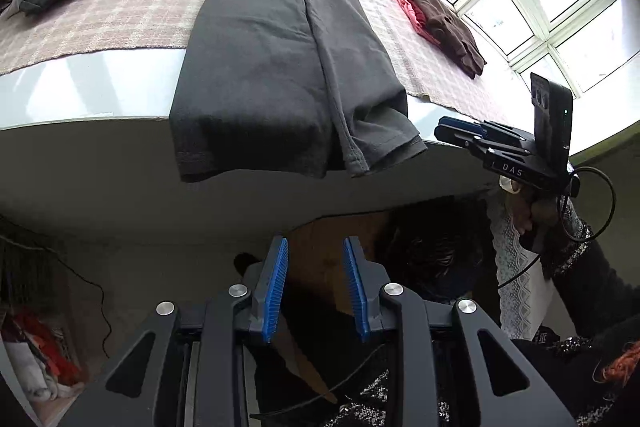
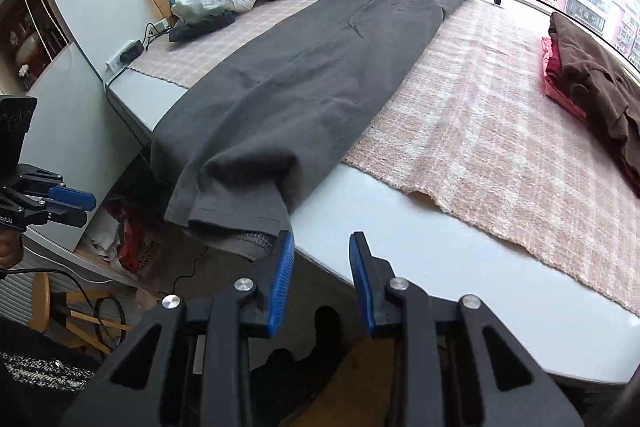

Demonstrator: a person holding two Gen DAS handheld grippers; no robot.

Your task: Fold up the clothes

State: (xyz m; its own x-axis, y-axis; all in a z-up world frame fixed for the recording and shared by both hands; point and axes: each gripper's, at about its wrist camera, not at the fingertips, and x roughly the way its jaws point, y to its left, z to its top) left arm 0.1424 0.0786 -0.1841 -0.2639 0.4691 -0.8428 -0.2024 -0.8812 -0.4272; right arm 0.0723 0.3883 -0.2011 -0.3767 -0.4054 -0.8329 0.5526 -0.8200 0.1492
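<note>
A long grey garment, folded lengthwise, lies across the pink mat on the white worktop, its hem hanging over the near edge, while the left claw and right claw both hover apart, holding nothing.

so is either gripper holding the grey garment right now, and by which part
Neither. The left gripper and right gripper both stand open with nothing between the pads; the grey garment lies free, its hem overhanging the table edge.

"DAS" on right tongs body; left tongs label, perhaps "…boLAI".
</note>
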